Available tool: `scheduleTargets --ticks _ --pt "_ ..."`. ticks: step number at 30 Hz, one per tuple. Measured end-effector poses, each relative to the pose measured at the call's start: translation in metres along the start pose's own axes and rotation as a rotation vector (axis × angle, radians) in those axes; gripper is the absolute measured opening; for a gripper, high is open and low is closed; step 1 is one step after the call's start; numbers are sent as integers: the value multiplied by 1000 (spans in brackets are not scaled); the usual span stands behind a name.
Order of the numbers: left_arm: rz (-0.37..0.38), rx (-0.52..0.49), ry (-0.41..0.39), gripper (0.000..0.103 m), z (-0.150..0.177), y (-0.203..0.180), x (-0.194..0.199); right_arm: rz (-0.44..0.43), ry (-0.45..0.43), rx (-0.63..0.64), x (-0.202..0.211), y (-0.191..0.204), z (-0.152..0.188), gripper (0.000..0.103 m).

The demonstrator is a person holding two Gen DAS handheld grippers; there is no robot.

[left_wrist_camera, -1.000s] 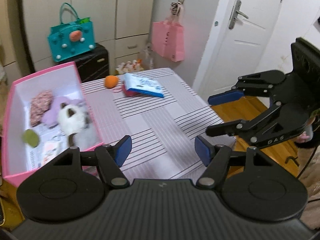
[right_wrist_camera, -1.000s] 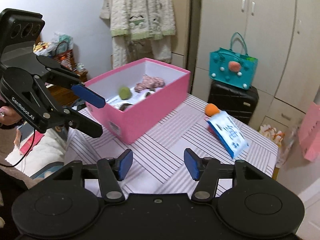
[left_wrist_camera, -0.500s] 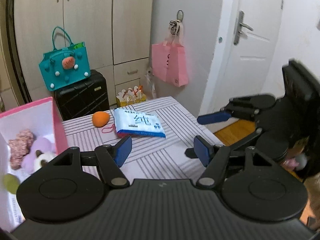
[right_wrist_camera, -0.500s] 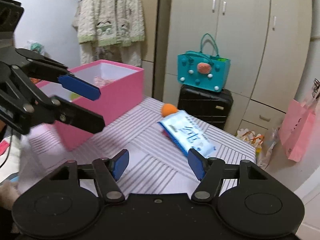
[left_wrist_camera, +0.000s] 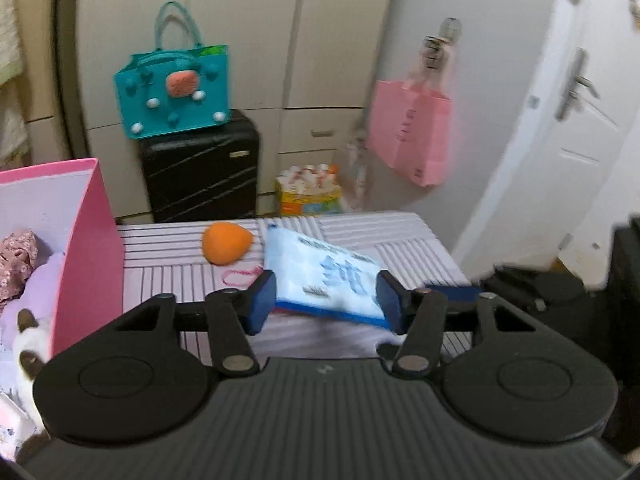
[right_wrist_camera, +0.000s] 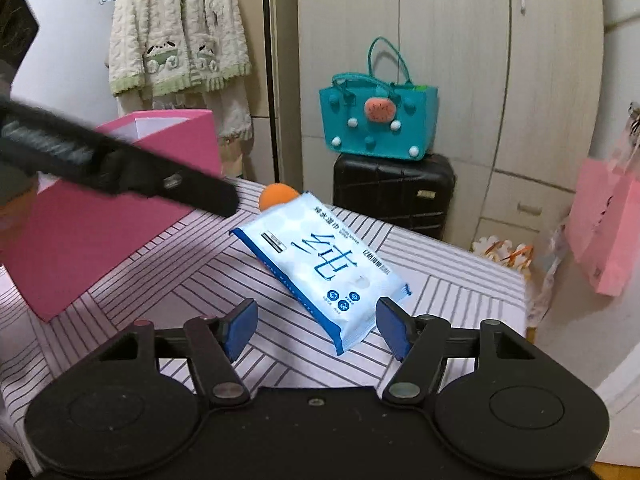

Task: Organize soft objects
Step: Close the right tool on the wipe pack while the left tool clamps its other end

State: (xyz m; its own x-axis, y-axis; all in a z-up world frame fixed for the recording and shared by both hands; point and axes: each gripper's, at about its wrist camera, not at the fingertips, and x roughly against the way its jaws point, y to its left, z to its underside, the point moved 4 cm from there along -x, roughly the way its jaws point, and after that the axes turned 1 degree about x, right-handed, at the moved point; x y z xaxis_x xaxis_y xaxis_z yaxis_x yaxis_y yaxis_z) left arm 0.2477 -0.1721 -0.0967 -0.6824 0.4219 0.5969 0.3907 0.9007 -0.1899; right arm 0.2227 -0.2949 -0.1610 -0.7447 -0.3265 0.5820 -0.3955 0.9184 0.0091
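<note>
A blue and white tissue pack [left_wrist_camera: 326,276] lies on the striped table [left_wrist_camera: 168,276], also in the right wrist view [right_wrist_camera: 324,260]. An orange soft ball [left_wrist_camera: 225,248] sits just beyond it [right_wrist_camera: 278,195]. My left gripper [left_wrist_camera: 326,300] is open, its pads either side of the pack's near end, apart from it. My right gripper [right_wrist_camera: 316,326] is open just short of the pack's near corner. A pink box [left_wrist_camera: 90,240] at the left holds plush toys [left_wrist_camera: 24,276]; it also shows in the right wrist view [right_wrist_camera: 100,220].
A black suitcase [right_wrist_camera: 394,194] with a teal felt bag [right_wrist_camera: 378,122] stands behind the table. A pink bag [left_wrist_camera: 408,132] hangs at the right beside a white door [left_wrist_camera: 580,128]. The left gripper's finger [right_wrist_camera: 132,168] crosses the right wrist view. A red loop [left_wrist_camera: 236,276] lies by the ball.
Both grippers have moved forward across the table toward the tissue pack, which now sits between or just ahead of their open jaws. The pink box has slid to the left edge of view.
</note>
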Motion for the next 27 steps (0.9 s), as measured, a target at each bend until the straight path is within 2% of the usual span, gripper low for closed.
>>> scheduleTargets --ticks 4,7,10,14,18,25,27 --pt "-40 37 -19 53 -9 6 -21 -16 14 -27 -19 -7 3 70" --pt "-87 33 -8 53 -10 12 -35 -31 12 -37 -27 -11 7 70" --pt "-95 43 14 53 -8 19 -43 -34 22 -34 -32 -11 9 70" --pt "-159 -13 -27 53 -7 18 -45 -17 33 -23 -37 -11 12 70" --pt "-96 50 23 53 -5 22 -52 -10 45 -19 -39 -13 13 70" --pt "-96 69 73 53 3 23 -66 -9 41 -9 -44 -16 10 70" --pt "-92 67 82 48 6 23 -67 -10 33 -28 -45 -18 9 70"
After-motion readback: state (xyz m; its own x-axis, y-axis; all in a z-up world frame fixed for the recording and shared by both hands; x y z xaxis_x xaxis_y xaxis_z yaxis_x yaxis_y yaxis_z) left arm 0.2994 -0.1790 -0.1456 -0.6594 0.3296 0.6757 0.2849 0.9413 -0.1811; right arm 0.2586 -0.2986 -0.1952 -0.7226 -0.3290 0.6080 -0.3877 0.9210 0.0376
